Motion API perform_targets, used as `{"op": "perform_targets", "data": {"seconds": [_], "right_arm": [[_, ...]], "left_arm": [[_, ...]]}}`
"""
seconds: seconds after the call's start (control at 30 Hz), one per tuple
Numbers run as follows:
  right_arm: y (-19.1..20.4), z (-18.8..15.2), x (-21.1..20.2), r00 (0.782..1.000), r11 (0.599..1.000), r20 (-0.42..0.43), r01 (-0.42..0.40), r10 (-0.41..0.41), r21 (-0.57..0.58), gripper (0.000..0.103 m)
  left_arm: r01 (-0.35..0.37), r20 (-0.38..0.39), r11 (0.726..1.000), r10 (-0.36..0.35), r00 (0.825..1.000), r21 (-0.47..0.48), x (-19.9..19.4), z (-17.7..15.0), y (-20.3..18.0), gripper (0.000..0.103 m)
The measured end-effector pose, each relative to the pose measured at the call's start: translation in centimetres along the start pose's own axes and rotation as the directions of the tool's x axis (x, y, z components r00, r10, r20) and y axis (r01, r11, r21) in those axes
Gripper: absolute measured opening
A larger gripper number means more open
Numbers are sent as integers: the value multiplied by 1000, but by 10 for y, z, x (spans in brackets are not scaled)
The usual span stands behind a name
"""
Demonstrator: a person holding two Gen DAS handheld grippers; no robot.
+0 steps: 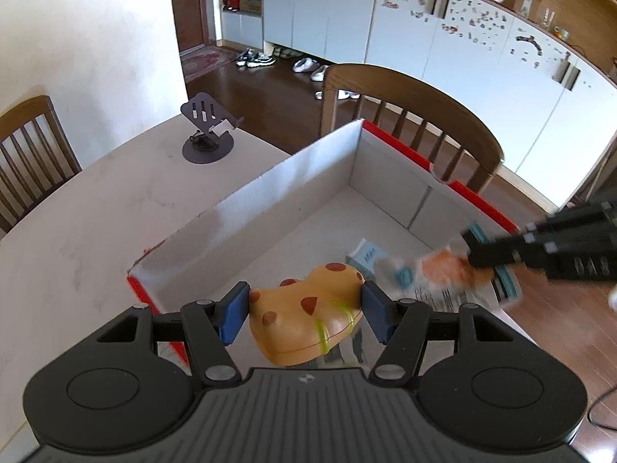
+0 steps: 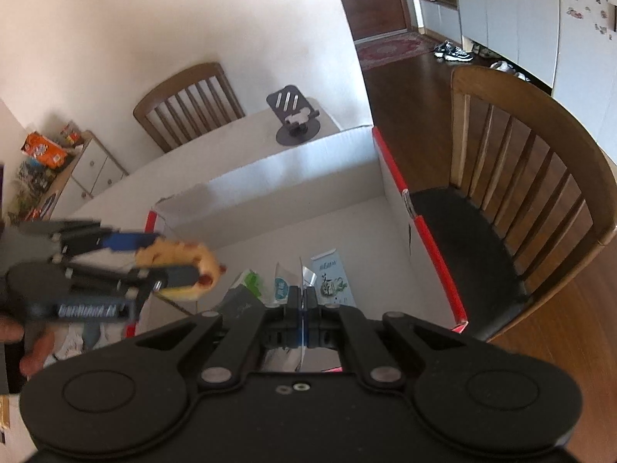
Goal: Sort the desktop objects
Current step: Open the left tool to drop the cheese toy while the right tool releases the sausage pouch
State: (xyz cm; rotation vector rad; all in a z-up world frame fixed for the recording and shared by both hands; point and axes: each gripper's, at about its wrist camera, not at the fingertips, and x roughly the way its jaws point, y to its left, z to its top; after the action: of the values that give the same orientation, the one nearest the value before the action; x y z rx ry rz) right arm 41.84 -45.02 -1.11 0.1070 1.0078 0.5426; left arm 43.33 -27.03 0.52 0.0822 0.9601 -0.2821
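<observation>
My left gripper (image 1: 304, 310) is shut on a yellow toy pizza slice (image 1: 304, 316) with red-brown spots and holds it above the near end of the open cardboard box (image 1: 293, 189); the gripper and toy also show blurred at the left of the right wrist view (image 2: 169, 266). My right gripper (image 2: 304, 301) is shut on a thin clear plastic packet (image 2: 304, 274) over the box. In the left wrist view the right gripper (image 1: 474, 254) comes in blurred from the right with an orange-and-white packet (image 1: 443, 274). A pale blue tissue pack (image 2: 331, 281) lies on the box floor.
A black phone stand (image 1: 208, 127) sits on the white table (image 1: 96, 212) beyond the box. Wooden chairs (image 1: 416, 115) stand at the far side and left of the table. A green-and-white pack (image 2: 250, 281) lies in the box. A side cabinet (image 2: 77, 169) holds boxes at left.
</observation>
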Motion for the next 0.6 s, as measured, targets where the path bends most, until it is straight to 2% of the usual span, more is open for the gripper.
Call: {"op": "perform_targets", "data": {"seconds": [0.37, 0.6], "right_arm": [[-2, 2, 25, 997, 999, -70, -25, 23, -33, 0], [-1, -2, 45, 993, 999, -110, -40, 37, -30, 0]], "left_arm": [[-60, -62, 998, 58, 996, -30, 49, 19, 2, 62], [-65, -89, 997, 61, 994, -49, 71, 20, 4, 62]]}}
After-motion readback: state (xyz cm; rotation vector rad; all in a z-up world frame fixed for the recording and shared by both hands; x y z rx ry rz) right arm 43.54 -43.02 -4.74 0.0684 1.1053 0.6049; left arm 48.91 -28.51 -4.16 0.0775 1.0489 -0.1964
